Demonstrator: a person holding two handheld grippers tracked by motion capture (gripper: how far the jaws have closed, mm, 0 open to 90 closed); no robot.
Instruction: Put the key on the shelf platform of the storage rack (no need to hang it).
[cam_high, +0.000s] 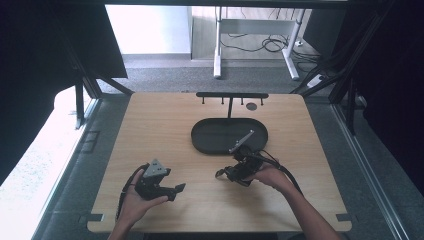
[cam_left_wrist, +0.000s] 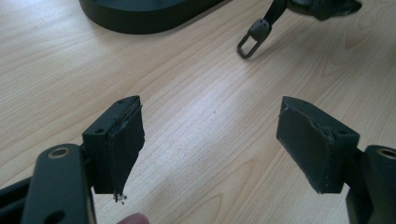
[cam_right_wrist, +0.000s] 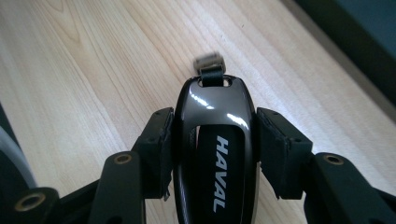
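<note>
Glossy black plastic key fob (cam_right_wrist: 215, 154), matt black tray (cam_high: 210, 137), smooth light wood table (cam_high: 160, 125).

One brand name is legible, on a car key fob.
"HAVAL" is printed in white capitals along the glossy black key fob (cam_right_wrist: 215, 154), seen in the right gripper view.

The high view looks forward and down over the whole wooden table (cam_high: 165, 125). Both gripper views sit low and close above its surface, sharing the dark oval tray's (cam_left_wrist: 140, 18) edge.
</note>
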